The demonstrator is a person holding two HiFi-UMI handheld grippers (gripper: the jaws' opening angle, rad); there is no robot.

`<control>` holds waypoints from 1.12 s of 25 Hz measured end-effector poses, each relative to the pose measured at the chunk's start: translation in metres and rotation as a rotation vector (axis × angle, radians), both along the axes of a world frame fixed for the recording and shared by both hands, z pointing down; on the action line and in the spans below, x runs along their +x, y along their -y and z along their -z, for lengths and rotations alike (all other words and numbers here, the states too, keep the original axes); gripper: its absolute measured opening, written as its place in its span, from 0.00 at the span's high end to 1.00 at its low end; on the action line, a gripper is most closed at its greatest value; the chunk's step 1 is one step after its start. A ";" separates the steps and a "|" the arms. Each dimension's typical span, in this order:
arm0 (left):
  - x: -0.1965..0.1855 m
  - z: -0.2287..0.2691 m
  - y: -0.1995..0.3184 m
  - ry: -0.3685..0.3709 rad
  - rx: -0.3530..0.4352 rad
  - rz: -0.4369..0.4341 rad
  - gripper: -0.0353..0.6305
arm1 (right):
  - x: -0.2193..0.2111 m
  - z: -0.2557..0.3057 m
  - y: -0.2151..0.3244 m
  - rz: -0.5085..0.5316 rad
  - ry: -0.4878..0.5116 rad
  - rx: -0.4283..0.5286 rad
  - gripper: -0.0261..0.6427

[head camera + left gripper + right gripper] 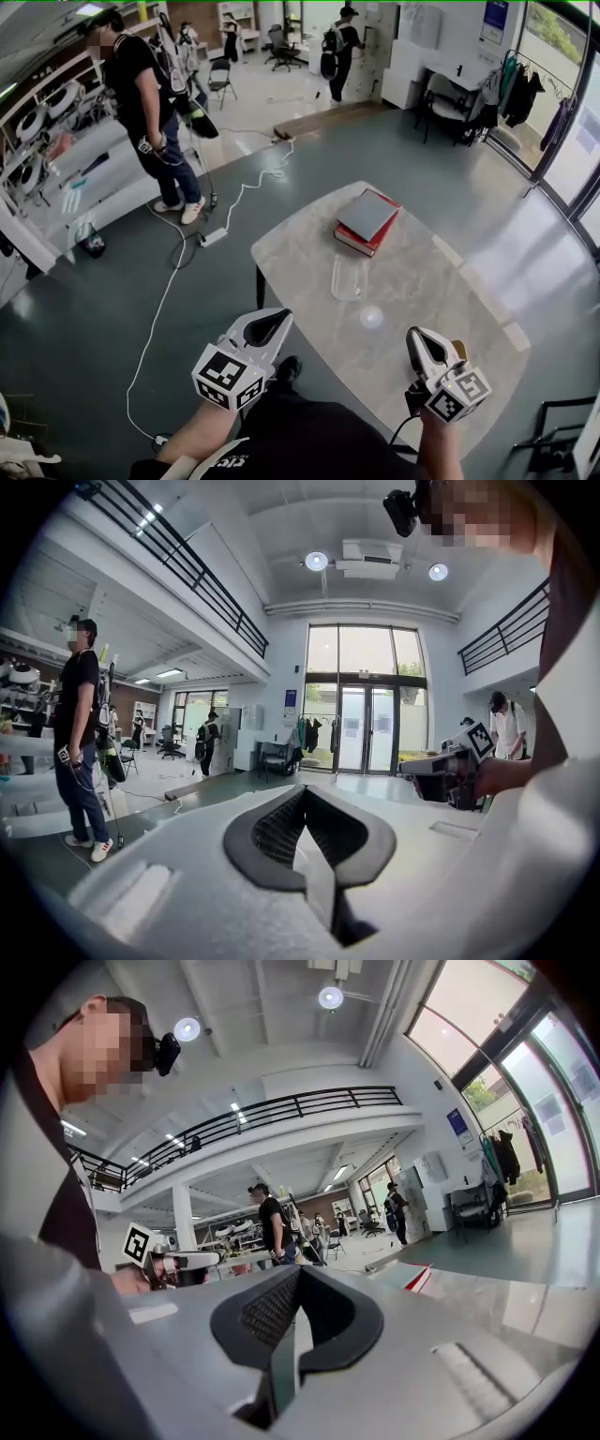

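My left gripper hangs shut and empty off the table's near left corner, above the floor; in its own view the jaws meet with nothing between them. Over the table's near edge my right gripper is shut too, also empty in its own view. On the pale marble table lie two stacked books, grey on red, towards the far side. A clear glass stands upright at mid-table, ahead of both grippers. Each gripper shows in the other's view: the right gripper, the left gripper.
A person in black stands on the floor to the far left, near a white cable and power strip. Another person is at the back of the room. Clothes hang on a rack by the right windows. A chair frame stands at lower right.
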State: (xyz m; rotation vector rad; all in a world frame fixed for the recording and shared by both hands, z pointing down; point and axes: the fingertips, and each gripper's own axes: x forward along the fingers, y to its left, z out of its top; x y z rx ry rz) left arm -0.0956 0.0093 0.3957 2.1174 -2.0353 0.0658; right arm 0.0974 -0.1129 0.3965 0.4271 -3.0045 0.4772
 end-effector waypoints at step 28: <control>-0.073 -0.092 0.177 -0.063 -0.185 -0.676 0.90 | -0.089 -0.026 0.057 -0.481 -0.065 -0.069 0.96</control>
